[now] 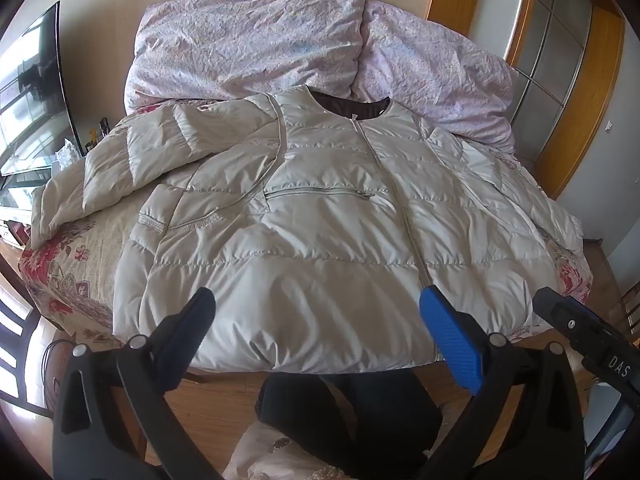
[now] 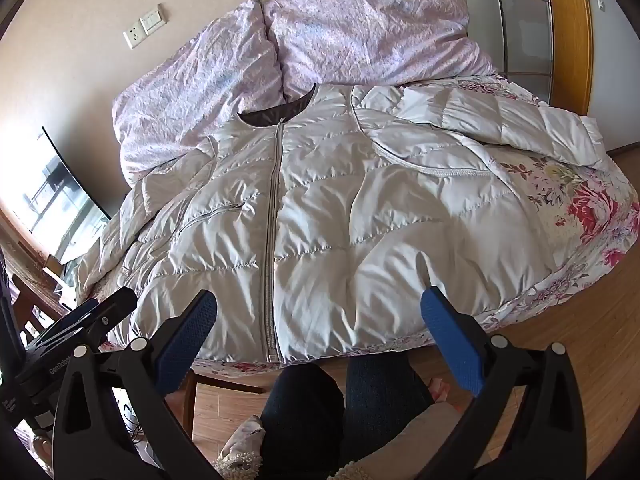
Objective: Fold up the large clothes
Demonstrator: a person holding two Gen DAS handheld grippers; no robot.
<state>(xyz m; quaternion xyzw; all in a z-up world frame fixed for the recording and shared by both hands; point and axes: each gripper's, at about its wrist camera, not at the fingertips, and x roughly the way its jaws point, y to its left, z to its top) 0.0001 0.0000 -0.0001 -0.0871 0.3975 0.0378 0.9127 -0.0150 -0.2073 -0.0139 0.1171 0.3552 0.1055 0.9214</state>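
A cream quilted down jacket point(image 1: 320, 220) point(image 2: 340, 208) lies front up and zipped on the bed, its hem at the near edge and its dark-lined collar point(image 1: 352, 104) at the far side. One sleeve point(image 1: 120, 168) lies out to the left, the other sleeve point(image 2: 500, 124) out to the right. My left gripper point(image 1: 316, 300) hangs open above the hem, nothing between its fingers. My right gripper point(image 2: 318, 304) also stands open over the hem near the zip point(image 2: 272, 240). Neither touches the jacket. The right gripper's black body point(image 1: 580, 332) shows at the left wrist view's right edge.
A floral bedspread point(image 1: 60, 272) point(image 2: 592, 208) covers the bed. A bunched lilac duvet point(image 1: 248, 40) point(image 2: 360, 28) lies behind the jacket. A television point(image 1: 32, 92) stands at the left, a wooden sliding door point(image 2: 520, 20) at the right. A person's dark-trousered legs point(image 2: 340, 400) are below, on wood floor.
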